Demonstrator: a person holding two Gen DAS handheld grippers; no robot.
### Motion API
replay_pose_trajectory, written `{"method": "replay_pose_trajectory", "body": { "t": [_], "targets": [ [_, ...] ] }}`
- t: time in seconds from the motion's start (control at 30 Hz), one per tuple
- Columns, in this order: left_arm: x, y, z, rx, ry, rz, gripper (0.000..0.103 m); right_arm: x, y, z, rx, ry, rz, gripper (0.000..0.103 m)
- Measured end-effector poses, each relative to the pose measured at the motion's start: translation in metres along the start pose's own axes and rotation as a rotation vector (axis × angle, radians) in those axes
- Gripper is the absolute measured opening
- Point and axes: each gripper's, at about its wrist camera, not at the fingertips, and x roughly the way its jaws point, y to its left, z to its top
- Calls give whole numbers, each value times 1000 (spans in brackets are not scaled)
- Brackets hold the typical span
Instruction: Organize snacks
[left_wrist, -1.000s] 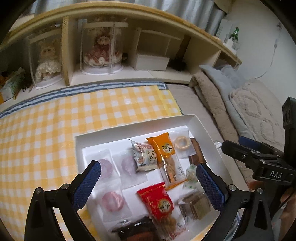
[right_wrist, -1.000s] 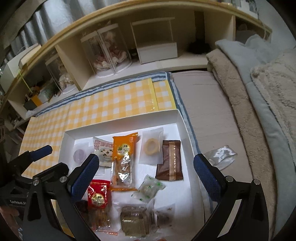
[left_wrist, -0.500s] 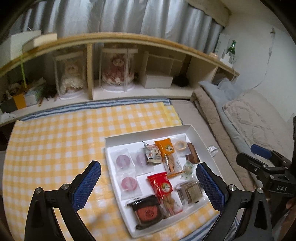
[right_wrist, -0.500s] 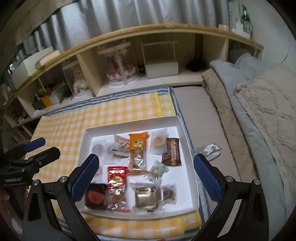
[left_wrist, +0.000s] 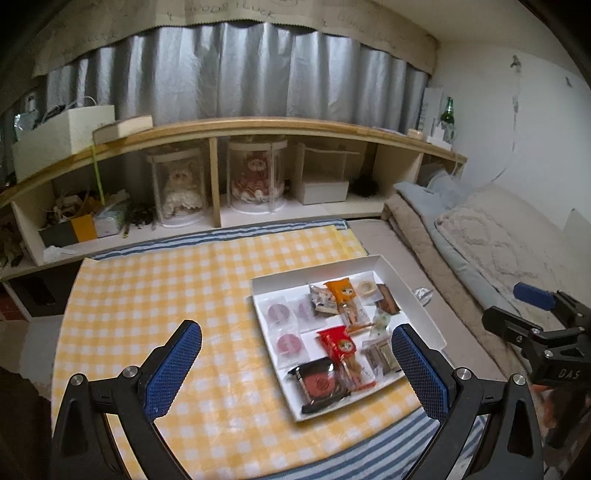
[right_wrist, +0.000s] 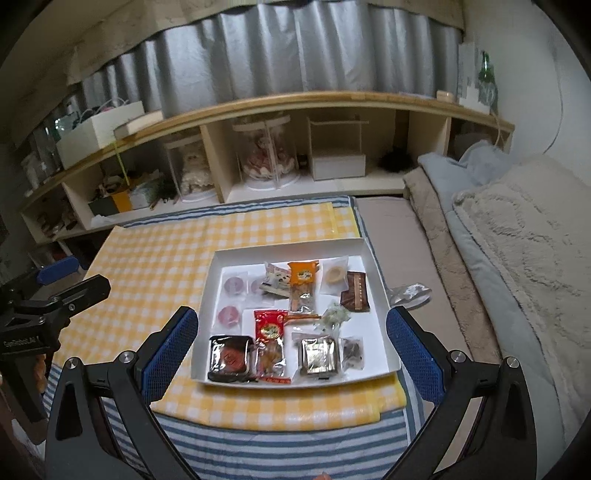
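A shallow white box (right_wrist: 295, 246) (left_wrist: 417, 295) sits on the yellow checked cloth (right_wrist: 155, 258). In it lie several wrapped snacks: a red packet (right_wrist: 269, 326) (left_wrist: 337, 343), an orange packet (right_wrist: 302, 282) (left_wrist: 343, 291), a dark round cake (right_wrist: 229, 356) (left_wrist: 319, 382), a brown bar (right_wrist: 355, 291), pink round sweets (right_wrist: 232, 286) and a silver square pack (right_wrist: 318, 356). My left gripper (left_wrist: 295, 354) is open and empty, high above the cloth, left of the box. My right gripper (right_wrist: 291, 336) is open and empty, high above the box's near edge.
One silver wrapper (right_wrist: 410, 291) lies on the beige mat right of the box. A low wooden shelf (right_wrist: 280, 110) with dolls in clear cases stands behind. Folded blankets (right_wrist: 517, 240) lie at the right. A striped sheet (right_wrist: 258, 443) hangs at the near edge.
Both grippers have pulled back and up from the box, so the box looks smaller and the whole shelf and curtain have come into view. Both stay open and empty.
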Motion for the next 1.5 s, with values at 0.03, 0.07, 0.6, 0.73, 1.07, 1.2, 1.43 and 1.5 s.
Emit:
{"method": "replay_pose_trajectory", "body": {
  "t": [0.03, 0.07, 0.6, 0.73, 1.07, 1.2, 1.43, 1.5],
  "targets": [
    [-9, 1, -7, 0, -6, 5, 103, -5, 3, -4, -6, -6, -4, 103],
    [-16, 2, -11, 1, -9, 7, 103, -10, 7, -8, -11, -11, -9, 103],
    [-71, 16, -100, 10, -37, 54, 103, -40, 30, -73, -71, -63, -80, 103],
    [-71, 21, -115, -2, -45, 61, 103, -42, 30, -82, -58, -77, -82, 103],
    [-69, 22, -132, 9, -63, 79, 103, -42, 34, -94, -80, -105, -87, 103],
    [-72, 18, -135, 20, -82, 82, 103, -45, 36, -97, -89, -129, -96, 103],
    [-77, 16, -142, 20, -103, 83, 103, -42, 36, -103, -79, -124, -101, 103],
    [-76, 16, -144, 21, -103, 84, 103, -42, 35, -103, -73, -125, -99, 103]
  ]
}}
